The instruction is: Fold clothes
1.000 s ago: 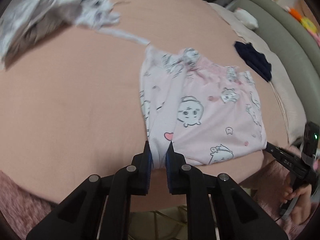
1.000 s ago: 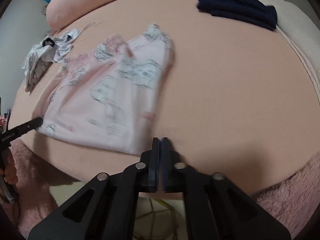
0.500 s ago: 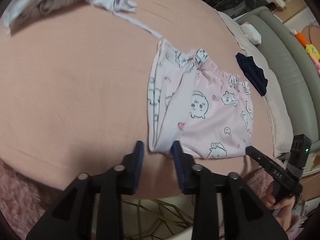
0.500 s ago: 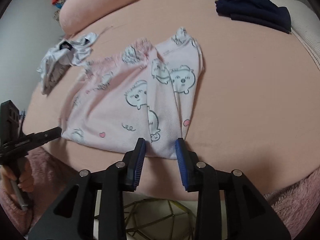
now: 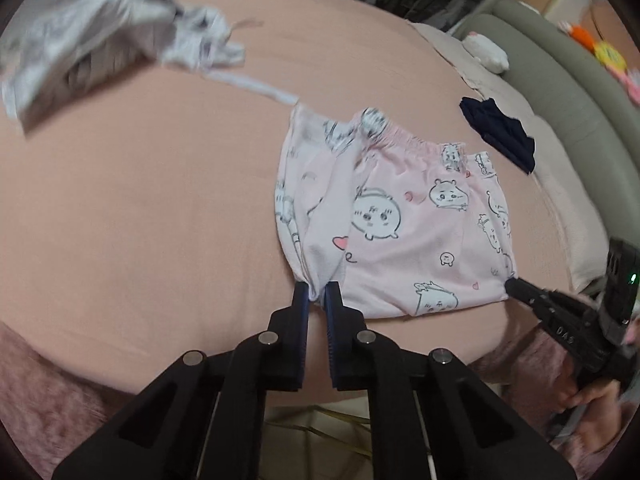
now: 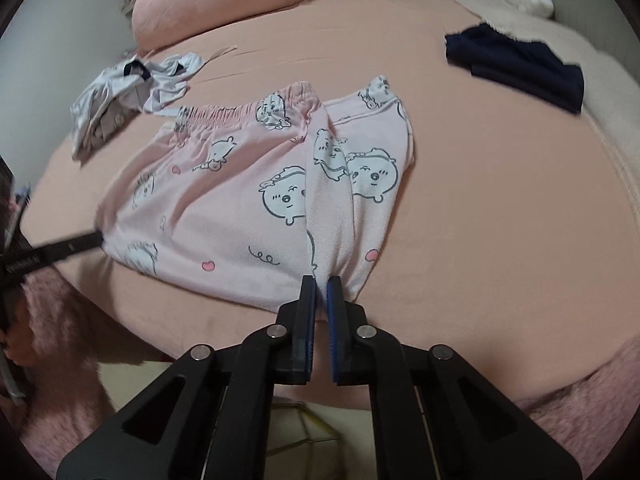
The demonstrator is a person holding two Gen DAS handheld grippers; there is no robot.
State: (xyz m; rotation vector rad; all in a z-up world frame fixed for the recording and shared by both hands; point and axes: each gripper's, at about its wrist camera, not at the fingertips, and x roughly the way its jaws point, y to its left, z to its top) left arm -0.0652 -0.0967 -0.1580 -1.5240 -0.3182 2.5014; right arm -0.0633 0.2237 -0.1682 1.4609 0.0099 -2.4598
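Both grippers, open half a second ago, now pinch the pink pyjama shorts [image 5: 404,220]: left gripper [image 5: 318,294] closing on one near corner, right gripper [image 6: 321,286] clamped on the other.

Peach bedsheet [image 5: 140,208] spanning the view as the work surface. Peach pillow [image 6: 224,4] at 11 o'clock in the right wrist view, at the far edge of the sheet. Grey-green headboard [image 5: 560,92] curving from 1 to 3 o'clock in the left wrist view, with a cream blanket [image 5: 560,168] beside it. White plush toy [image 5: 486,50] at 1 o'clock, on the blanket's far end. Fuzzy pink cover [image 6: 580,412] at 4 o'clock in the right wrist view, below the sheet's near edge.
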